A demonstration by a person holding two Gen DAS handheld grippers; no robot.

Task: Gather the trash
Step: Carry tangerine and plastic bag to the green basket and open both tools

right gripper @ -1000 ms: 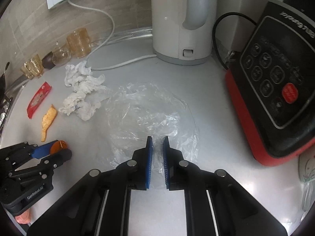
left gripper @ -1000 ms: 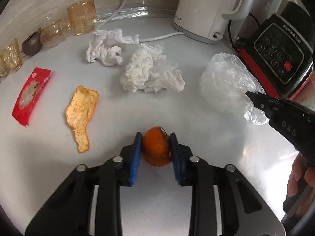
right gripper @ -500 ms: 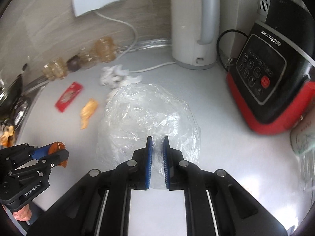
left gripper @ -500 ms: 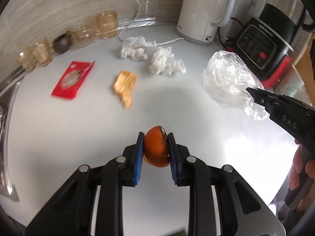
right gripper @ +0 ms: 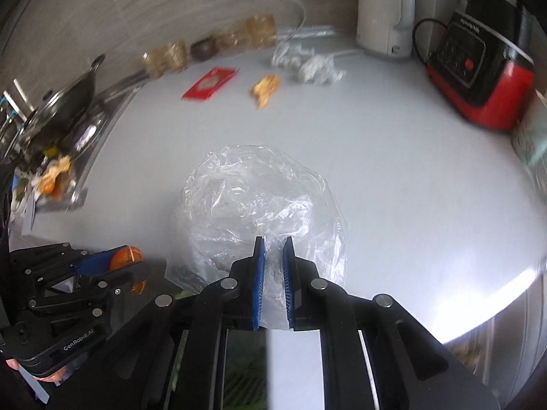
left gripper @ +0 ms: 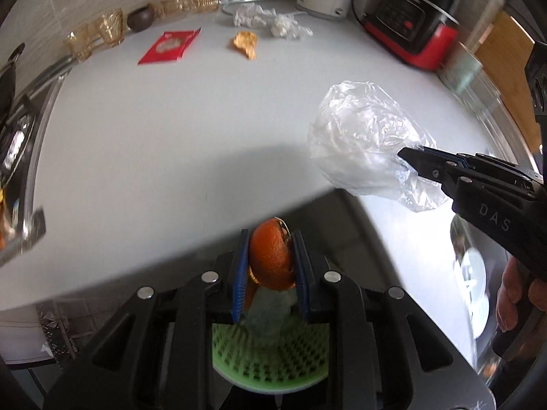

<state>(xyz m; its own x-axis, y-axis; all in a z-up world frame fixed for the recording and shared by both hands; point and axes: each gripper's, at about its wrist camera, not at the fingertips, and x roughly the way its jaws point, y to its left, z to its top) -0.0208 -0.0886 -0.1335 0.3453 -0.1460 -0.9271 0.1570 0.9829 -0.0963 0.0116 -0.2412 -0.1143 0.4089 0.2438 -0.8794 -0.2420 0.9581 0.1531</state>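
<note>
My left gripper is clamped on an orange peel, held past the table edge above a green basket. My right gripper pinches a clear plastic bag hanging in front of it over the table edge. Farther ahead lie another peel, a red wrapper and crumpled tissues, then a kettle beyond.
</note>
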